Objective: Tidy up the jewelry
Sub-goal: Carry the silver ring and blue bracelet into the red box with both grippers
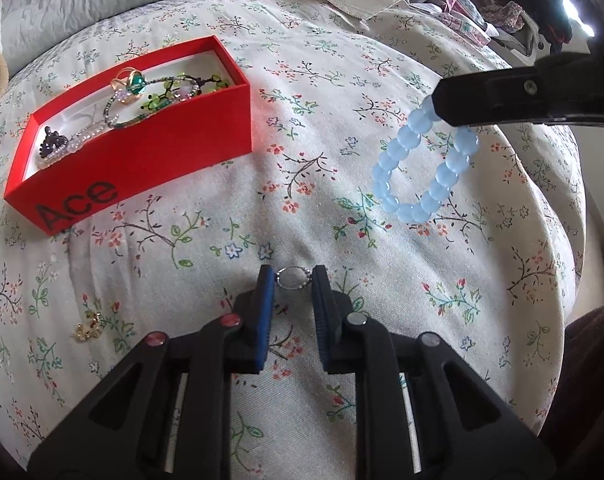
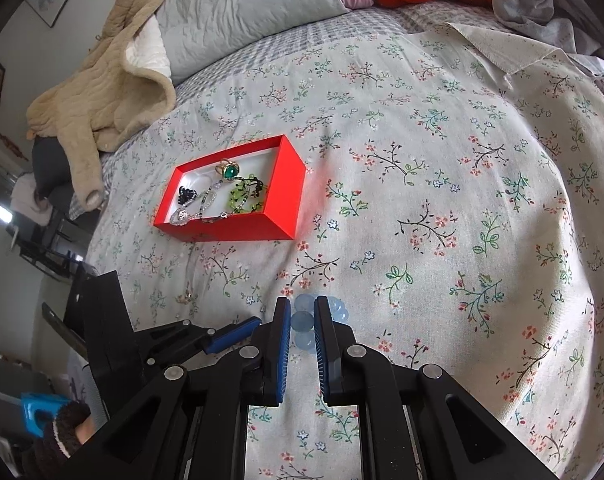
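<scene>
Gripping small ring (image 1: 290,278), left gripper (image 1: 290,280), seemingly.

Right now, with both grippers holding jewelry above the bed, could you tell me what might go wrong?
The small silver ring is pinched only at the left gripper fingertips, so it could slip onto the patterned bedspread and be hard to spot. The blue bead bracelet dangles from the right gripper and might snag the red box rim.

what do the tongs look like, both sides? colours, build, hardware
Both match. Left tongs and right tongs: black plastic linkage arms with triangular cutouts, straight fingers faced with ribbed blue pads. Pivot caps are silver on the right; on the left, two red and two silver. No cables or markings visible.
</scene>
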The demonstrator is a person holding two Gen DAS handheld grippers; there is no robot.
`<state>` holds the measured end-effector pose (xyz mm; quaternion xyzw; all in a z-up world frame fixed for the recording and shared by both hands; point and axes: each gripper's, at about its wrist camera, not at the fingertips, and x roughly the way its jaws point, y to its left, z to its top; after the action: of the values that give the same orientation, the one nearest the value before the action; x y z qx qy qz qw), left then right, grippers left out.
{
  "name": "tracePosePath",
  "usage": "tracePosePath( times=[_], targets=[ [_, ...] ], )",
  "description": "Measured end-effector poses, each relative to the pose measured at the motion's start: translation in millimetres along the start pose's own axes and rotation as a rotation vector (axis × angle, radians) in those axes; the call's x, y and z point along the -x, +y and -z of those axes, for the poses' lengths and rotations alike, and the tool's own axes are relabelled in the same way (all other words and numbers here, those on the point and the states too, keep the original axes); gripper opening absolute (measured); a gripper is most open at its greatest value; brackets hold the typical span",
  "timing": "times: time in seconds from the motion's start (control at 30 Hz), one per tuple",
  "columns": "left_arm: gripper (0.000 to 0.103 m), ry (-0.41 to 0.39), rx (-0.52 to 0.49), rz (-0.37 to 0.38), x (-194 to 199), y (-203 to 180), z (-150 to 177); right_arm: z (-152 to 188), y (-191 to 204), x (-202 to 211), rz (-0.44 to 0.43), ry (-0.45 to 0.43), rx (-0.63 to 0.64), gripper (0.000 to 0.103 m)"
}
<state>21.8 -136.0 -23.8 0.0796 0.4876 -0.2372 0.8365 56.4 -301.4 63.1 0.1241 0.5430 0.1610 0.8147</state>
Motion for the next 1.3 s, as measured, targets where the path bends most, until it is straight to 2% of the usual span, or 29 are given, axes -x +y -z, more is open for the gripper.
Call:
tracePosePath(
  times=[0.27,0.47,0.73,1.07,1.2,1.3],
  targets=[
    [0.021,-0.066,0.081,-0.029,34,34,-8,-11,19,3,-0.034,-0.034,0.005,0.012],
    [0.021,-0.142,0.148,-0.078,59,68,-20,-26,31,4,-0.070,-0.081,-0.010,0.012],
    [0.021,-0.239,0.271,-0.121,67,117,-31,-51,52,-4,-0.135,-0.150,-0.029,0.012],
    [0.021,-0.226,0.287,-0.112,38,138,-39,-79,81,-29,-0.211,-0.199,-0.018,0.012],
    [0.021,-0.214,0.281,-0.120,26,141,-43,-88,87,-48,-0.263,-0.195,-0.023,0.012],
    [0.021,-0.209,0.279,-0.120,20,142,-46,-90,85,-66,-0.244,-0.165,-0.026,0.012]
  ],
)
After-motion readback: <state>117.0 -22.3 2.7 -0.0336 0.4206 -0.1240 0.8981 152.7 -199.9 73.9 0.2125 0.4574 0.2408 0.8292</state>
